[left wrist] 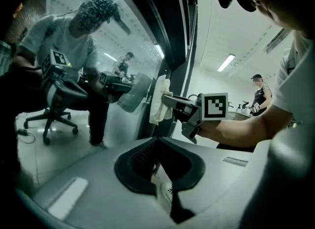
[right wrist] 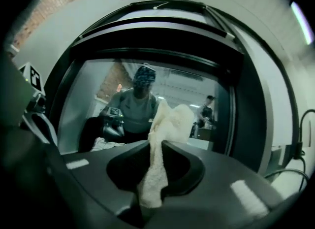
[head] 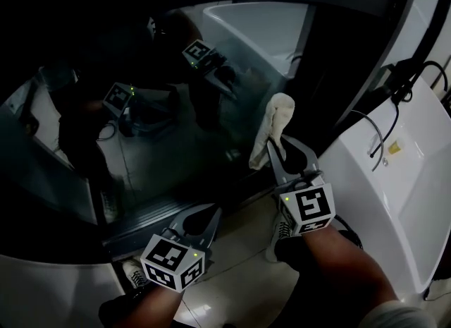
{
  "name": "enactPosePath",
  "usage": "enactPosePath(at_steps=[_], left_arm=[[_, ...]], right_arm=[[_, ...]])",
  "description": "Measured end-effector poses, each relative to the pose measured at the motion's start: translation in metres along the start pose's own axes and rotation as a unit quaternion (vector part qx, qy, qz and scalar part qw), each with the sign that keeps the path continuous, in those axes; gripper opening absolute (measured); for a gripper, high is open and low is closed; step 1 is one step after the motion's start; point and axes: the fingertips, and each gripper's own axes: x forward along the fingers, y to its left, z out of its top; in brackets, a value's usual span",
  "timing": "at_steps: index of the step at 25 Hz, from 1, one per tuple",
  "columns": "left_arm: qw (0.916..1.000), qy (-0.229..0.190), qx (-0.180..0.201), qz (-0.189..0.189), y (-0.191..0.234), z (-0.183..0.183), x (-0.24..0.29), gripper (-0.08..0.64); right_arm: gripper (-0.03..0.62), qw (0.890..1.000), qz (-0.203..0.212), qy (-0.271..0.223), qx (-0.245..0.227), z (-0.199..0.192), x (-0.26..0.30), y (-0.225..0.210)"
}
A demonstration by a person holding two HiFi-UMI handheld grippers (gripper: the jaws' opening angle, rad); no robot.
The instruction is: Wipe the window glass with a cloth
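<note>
Window glass (head: 165,154) stands just ahead of the right gripper (head: 273,147), jaws clamped on cloth (head: 276,118) bunched forward, presumably for wiping; left gripper (head: 211,214) spare, jaws together, empty.

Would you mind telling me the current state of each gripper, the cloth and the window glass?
Right gripper: shut on the cloth.
Left gripper: shut, nothing between its jaws.
Cloth: bunched, pinched partway along, upper end raised at the glass near the frame; contact unclear.
Window glass: dark and reflective, mirroring both grippers.
</note>
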Motion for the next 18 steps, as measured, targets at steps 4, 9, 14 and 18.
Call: enactPosePath(at_steps=[4,9,14,18], left_arm=[[1.0,0.001,0.001,0.002,0.001,-0.001,-0.001,0.017],[1.0,0.008,0.001,0.0,0.002,-0.006,-0.001,0.017],[1.0,0.006,0.002,-0.001,0.002,0.0,0.0,0.017],[1.0,0.006,-0.001,0.0,0.006,0.002,0.001,0.017]], right_arm=[[0.057,0.997,-0.072,0.009,-0.003,-0.007,0.003,-0.035],[0.057,0.996,-0.07,0.023,-0.045,-0.022,0.025,-0.035],[0.057,0.998,-0.064,0.015,-0.001,-0.02,0.036,-0.03],[0.057,0.998,-0.063,0.019,0.012,-0.022,0.042,-0.029]])
